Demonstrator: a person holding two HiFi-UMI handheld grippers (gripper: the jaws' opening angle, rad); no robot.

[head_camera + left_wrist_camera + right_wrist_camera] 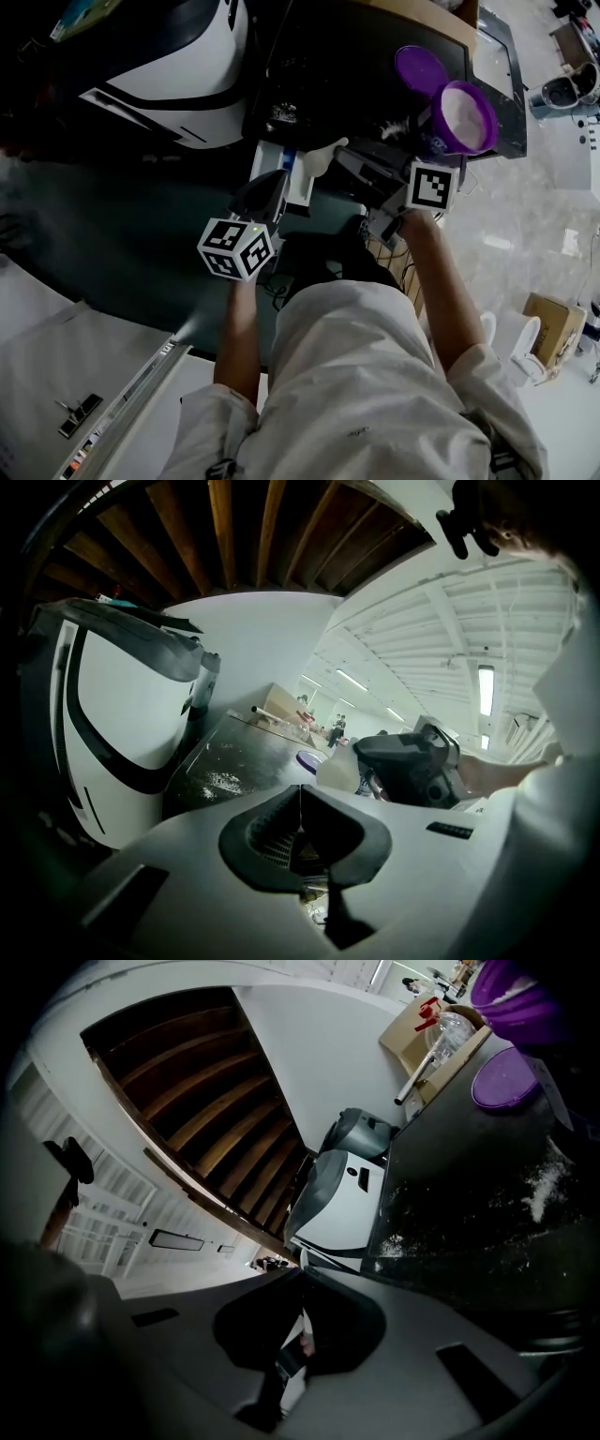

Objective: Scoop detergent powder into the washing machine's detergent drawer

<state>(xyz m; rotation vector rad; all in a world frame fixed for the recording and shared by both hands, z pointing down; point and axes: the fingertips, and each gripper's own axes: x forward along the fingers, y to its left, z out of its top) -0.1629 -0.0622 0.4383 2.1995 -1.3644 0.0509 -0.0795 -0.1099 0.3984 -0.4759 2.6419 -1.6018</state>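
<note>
The white detergent drawer (300,190) stands pulled out from the washing machine's front. My left gripper (278,180) is just over it, jaws shut with nothing seen between them (300,794). My right gripper (345,161) is shut on a white scoop (325,153), held at the drawer's right edge; the scoop (341,771) also shows in the left gripper view. In the right gripper view the jaws (302,1283) meet and the scoop's bowl is hidden. The open purple tub of powder (462,116) stands on the machine's dark top, its purple lid (419,67) beside it.
Spilled powder (542,1188) lies on the dark machine top (356,66). A second white and black machine (178,56) stands to the left. A cardboard box (553,328) and white shoes are on the floor at the right.
</note>
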